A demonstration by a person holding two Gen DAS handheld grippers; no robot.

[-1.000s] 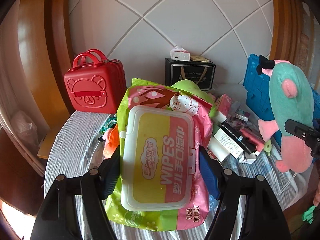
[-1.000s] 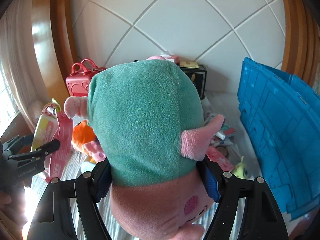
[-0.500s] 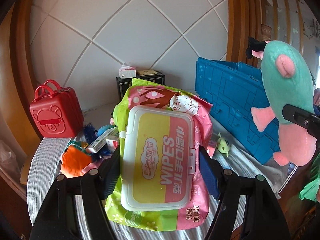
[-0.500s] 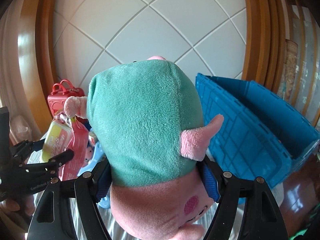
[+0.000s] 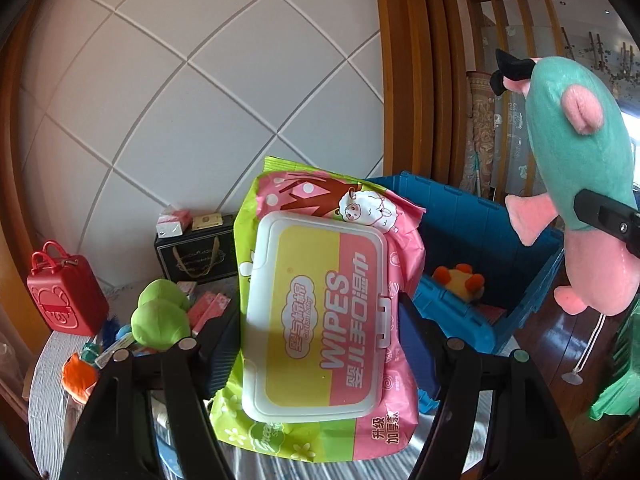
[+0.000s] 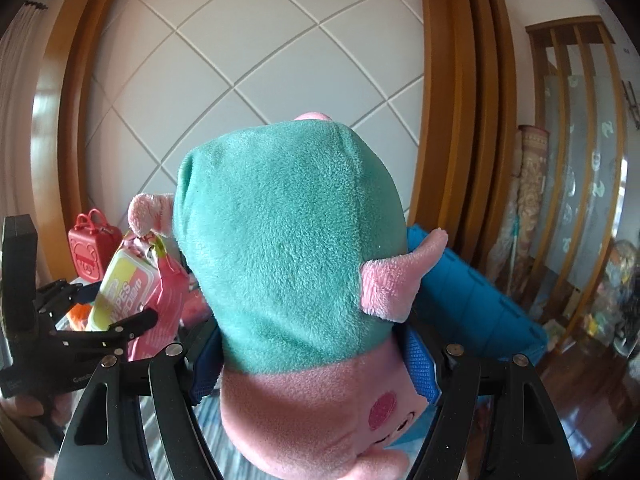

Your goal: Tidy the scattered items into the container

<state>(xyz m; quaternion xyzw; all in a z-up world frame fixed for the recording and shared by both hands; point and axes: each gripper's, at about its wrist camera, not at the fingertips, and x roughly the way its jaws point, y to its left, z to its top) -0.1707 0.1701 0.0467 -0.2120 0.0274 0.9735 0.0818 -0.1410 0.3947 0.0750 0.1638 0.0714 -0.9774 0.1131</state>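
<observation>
wipes pack [image 5: 320,312] sitting clamped upright in left gripper [image 5: 320,344], blue crate [image 5: 480,216] lying just beyond-right; right gripper [image 6: 316,360] squeezing plush pig [image 6: 292,240].

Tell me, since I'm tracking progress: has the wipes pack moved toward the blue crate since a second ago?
Yes. The wipes pack was in front of the red case; now it's carried rightward, at the blue crate.

A lived-in home: a white diamond-panelled wall [image 5: 208,92] framed in curved wood trim [image 6: 452,92], glossy wooden floor [image 5: 560,344], a rolled rug [image 6: 528,184] by a slatted screen, toys and a red toy suitcase [image 5: 66,294] on the cloth-covered surface [image 5: 48,392].
</observation>
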